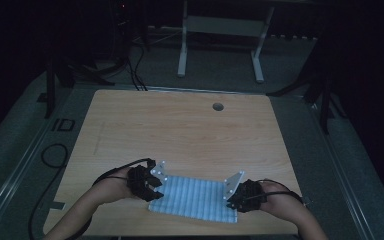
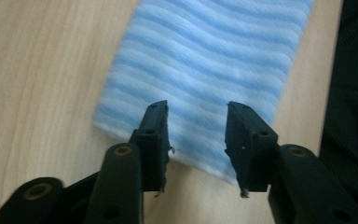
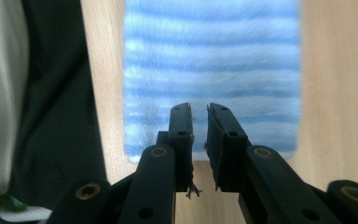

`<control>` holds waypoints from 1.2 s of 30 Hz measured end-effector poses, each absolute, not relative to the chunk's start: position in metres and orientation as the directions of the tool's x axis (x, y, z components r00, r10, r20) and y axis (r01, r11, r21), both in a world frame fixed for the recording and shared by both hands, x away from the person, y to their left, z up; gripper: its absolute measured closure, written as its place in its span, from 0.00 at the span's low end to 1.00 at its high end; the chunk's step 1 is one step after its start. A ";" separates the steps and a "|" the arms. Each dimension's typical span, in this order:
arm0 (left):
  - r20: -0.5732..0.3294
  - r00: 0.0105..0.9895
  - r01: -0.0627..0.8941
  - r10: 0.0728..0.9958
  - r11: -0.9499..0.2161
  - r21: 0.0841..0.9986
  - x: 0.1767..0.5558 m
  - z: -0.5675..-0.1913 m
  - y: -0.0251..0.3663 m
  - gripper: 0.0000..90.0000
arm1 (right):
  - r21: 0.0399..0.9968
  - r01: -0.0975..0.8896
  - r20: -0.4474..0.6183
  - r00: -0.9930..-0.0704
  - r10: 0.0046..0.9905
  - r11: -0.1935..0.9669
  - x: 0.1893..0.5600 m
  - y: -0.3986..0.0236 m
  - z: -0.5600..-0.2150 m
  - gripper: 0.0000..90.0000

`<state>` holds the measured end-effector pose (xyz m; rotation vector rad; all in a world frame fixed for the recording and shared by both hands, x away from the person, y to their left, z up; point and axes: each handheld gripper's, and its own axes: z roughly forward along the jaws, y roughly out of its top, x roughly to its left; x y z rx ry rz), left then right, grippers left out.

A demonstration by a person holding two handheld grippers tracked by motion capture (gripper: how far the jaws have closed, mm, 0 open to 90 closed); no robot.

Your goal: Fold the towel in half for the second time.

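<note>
Ribbed blue-striped rectangular cloth [image 1: 195,199] on woodgrain table [image 1: 180,125]

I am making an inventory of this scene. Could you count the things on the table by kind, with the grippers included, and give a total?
Striped blue and white cloth: 1
Grippers: 2, the left gripper and the right gripper, one at each end of the cloth
Total: 3

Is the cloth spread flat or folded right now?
Spread flat: the cloth lies as one rectangle on the table, with no fold visible.
</note>
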<state>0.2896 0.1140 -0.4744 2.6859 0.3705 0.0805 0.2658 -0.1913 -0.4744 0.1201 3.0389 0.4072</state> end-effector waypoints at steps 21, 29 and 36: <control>-0.062 0.930 0.357 0.362 -0.847 0.394 0.331 -0.519 0.099 0.63 | 0.261 0.199 -0.037 -0.976 0.216 0.945 0.332 -0.205 -0.513 0.92; -0.076 0.915 0.392 0.395 -0.830 0.398 0.356 -0.520 0.094 0.63 | 0.240 0.250 -0.035 -0.963 0.266 0.938 0.370 -0.206 -0.512 0.92; -0.087 0.922 0.382 0.377 -0.852 0.358 0.365 -0.519 0.090 0.63 | 0.191 0.270 -0.001 -0.961 0.275 0.944 0.385 -0.200 -0.510 0.92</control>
